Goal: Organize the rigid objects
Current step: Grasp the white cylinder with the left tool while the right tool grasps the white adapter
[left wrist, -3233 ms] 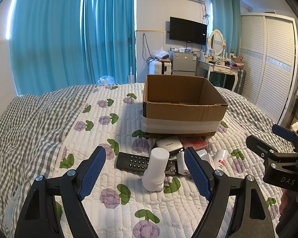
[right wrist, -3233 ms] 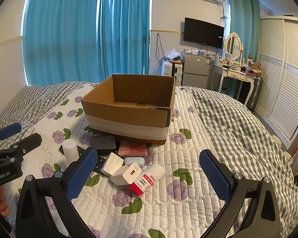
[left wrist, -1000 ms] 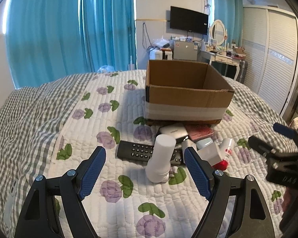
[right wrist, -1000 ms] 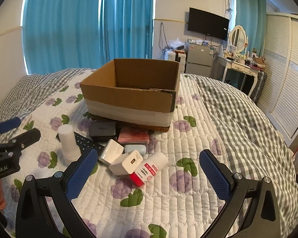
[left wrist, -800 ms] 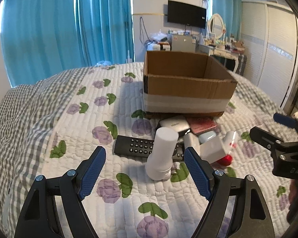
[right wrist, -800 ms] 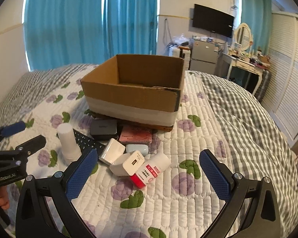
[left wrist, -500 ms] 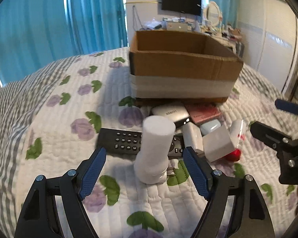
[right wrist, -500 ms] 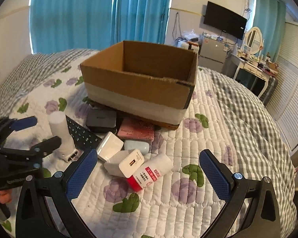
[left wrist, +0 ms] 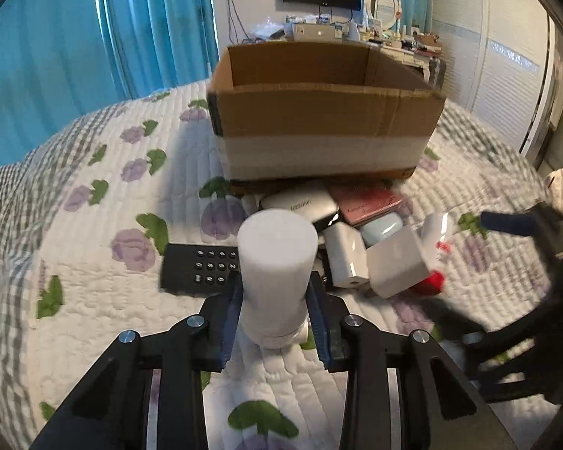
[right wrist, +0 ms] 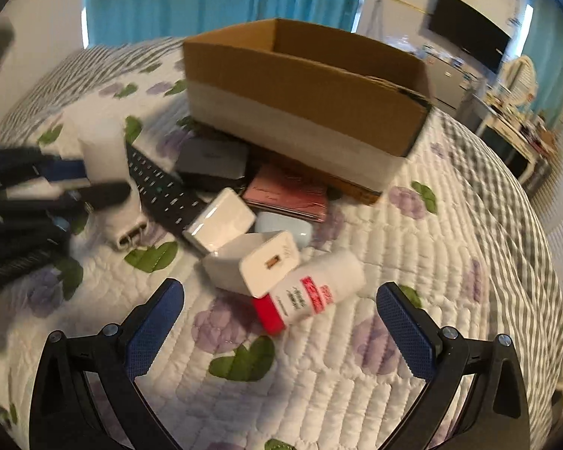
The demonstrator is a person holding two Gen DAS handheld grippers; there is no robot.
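Left tongs (left wrist: 276, 309) clamped on the white bottle (left wrist: 276, 266), standing upright on the bed (left wrist: 94, 262) just in front of the cardboard box (left wrist: 319, 112). Right tongs (right wrist: 281, 322) spread wide, hovering over the red-capped tube (right wrist: 307, 296) near the box.

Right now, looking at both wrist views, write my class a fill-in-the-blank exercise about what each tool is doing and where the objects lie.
1. The left tool is shut on the white ____.
2. The right tool is ____, holding nothing.
3. The cardboard box stands ____ the pile of small objects, seen from the tools.
4. The white tube lying on the quilt has a ____ cap.

Missing words: cylinder; open; behind; red
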